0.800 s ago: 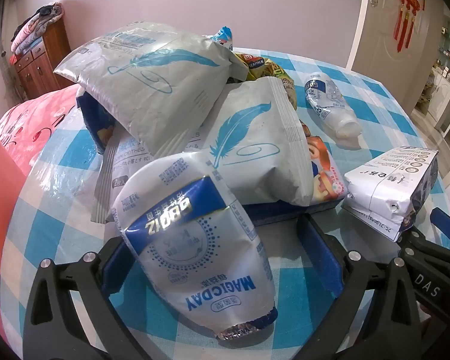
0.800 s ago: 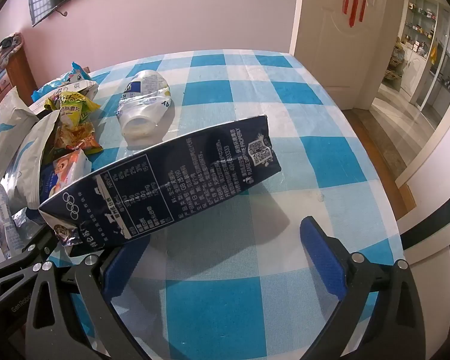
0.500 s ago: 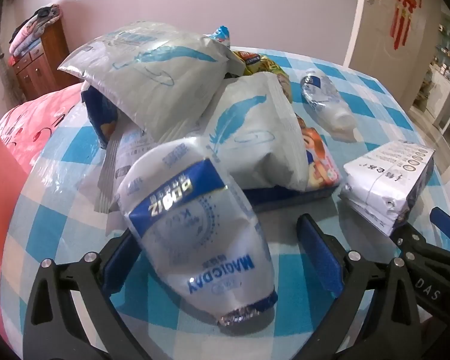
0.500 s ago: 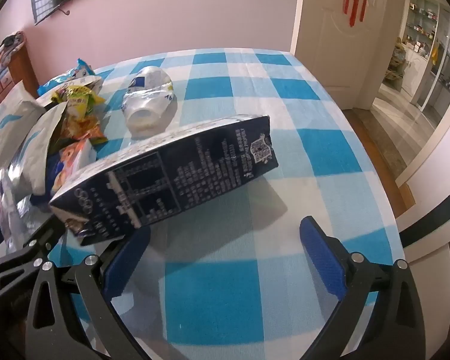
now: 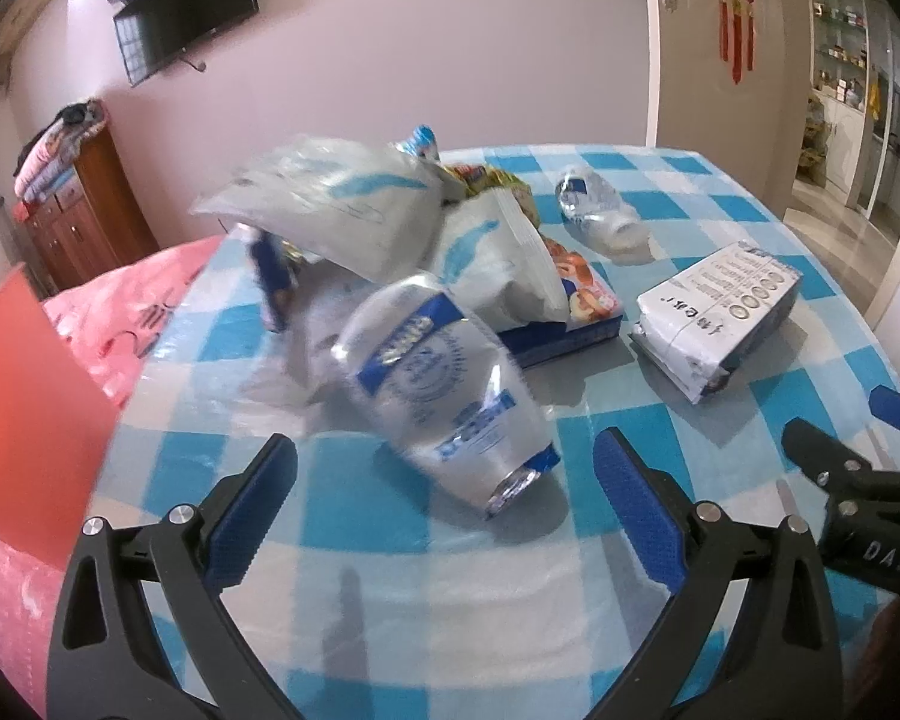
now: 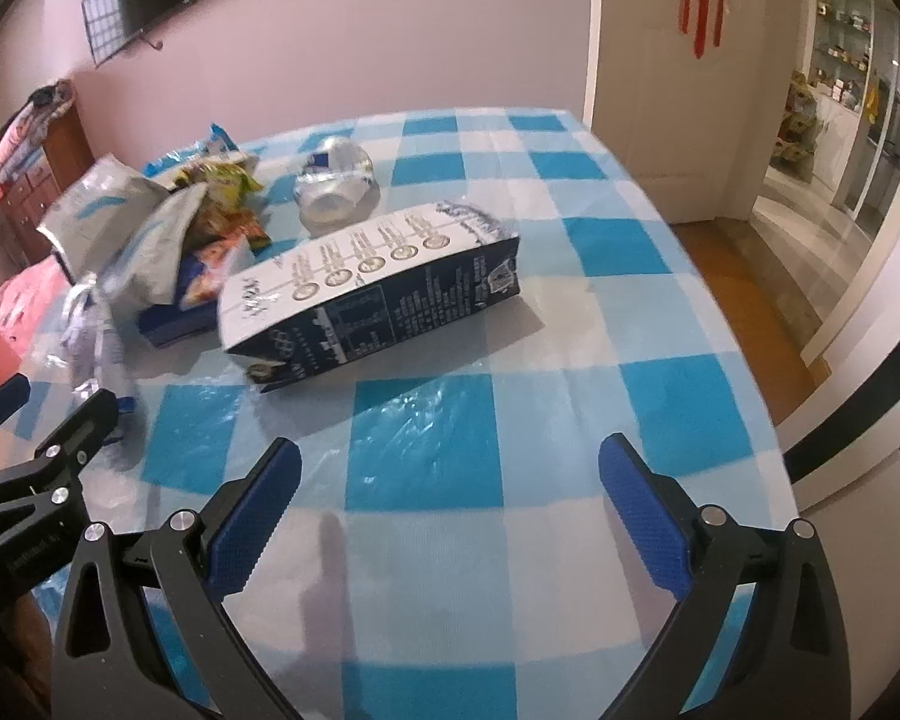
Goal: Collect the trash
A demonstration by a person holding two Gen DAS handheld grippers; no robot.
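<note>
Toward the table's left edge, the crinkly white-and-blue plastic snack bag [image 5: 450,396] leans on the trash heap; my left fingers [image 5: 444,498] and right fingers [image 6: 450,504] gape apart, empty. Slick film could slip and topple the heap; the navy-and-white milk carton [image 6: 372,294] lies mid-table.

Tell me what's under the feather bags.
Under the feather bags a blue snack box and a blue packet poke out; anything deeper in the pile is covered.

A dark milk carton [image 6: 378,294] lies on its side beside a heap of crumpled snack bags [image 5: 402,240] (one blue-and-white pouch [image 5: 450,414] foremost); a clear bottle [image 5: 600,216] lies behind.
</note>
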